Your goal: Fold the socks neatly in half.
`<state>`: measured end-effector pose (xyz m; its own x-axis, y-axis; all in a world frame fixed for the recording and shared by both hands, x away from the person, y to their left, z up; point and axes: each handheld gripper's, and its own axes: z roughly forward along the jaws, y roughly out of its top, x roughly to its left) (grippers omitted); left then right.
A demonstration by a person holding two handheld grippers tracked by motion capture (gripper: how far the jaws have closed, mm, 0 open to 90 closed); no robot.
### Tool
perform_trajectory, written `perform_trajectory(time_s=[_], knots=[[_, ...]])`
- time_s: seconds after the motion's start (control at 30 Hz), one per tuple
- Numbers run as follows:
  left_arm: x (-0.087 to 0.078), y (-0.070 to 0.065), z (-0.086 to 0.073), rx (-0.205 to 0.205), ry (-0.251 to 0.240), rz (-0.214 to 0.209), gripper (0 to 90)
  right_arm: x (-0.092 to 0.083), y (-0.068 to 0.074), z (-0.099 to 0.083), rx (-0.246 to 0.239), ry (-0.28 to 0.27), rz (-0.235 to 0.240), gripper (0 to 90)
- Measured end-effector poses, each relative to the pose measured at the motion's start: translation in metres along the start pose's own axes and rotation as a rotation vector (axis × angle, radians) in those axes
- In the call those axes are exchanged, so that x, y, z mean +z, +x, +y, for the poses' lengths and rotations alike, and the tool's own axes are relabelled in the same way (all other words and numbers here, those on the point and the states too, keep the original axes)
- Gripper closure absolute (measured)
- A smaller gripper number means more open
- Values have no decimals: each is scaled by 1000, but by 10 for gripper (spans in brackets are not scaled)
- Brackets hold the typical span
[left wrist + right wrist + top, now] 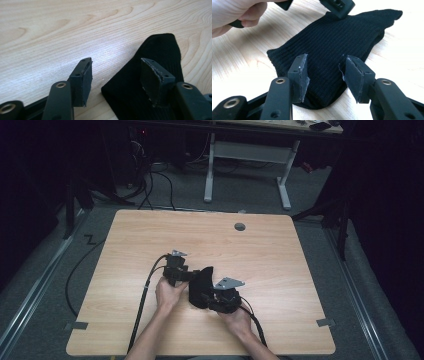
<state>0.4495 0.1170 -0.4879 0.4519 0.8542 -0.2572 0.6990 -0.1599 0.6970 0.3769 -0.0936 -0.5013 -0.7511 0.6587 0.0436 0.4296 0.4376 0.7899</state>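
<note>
On the table (150, 230), seemingly one black sock (200, 285), two grippers.

Left claw (192, 276) and right claw (209, 296) both gape, hands side by side, tips nearly meeting

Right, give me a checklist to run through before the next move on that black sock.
1. Sock lies flat on the table: ok.
2. Left hand-held gripper open: ok.
3. Left jaws straddle the sock's edge, one over wood, one over fabric: ok.
4. Right hand-held gripper open, jaws over the sock's near end: ok.
5. Either gripper pinching fabric: not ok, none gripped yet.
6. Sock single or doubled over: cannot tell.
</note>
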Motion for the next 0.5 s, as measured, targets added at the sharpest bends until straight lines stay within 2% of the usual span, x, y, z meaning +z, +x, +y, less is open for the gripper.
perform_trajectory(time_s=[0.27, 0.37, 0.5], knots=[[3, 6, -2, -10, 20, 3, 406, 0, 1, 0, -8, 0, 1, 533], [3, 4, -2, 15, 23, -1, 407, 0, 0, -1, -3, 0, 5, 532], [-3, 0, -1, 29, -16, -28, 409, 1, -1, -1, 4, 0, 10, 532]])
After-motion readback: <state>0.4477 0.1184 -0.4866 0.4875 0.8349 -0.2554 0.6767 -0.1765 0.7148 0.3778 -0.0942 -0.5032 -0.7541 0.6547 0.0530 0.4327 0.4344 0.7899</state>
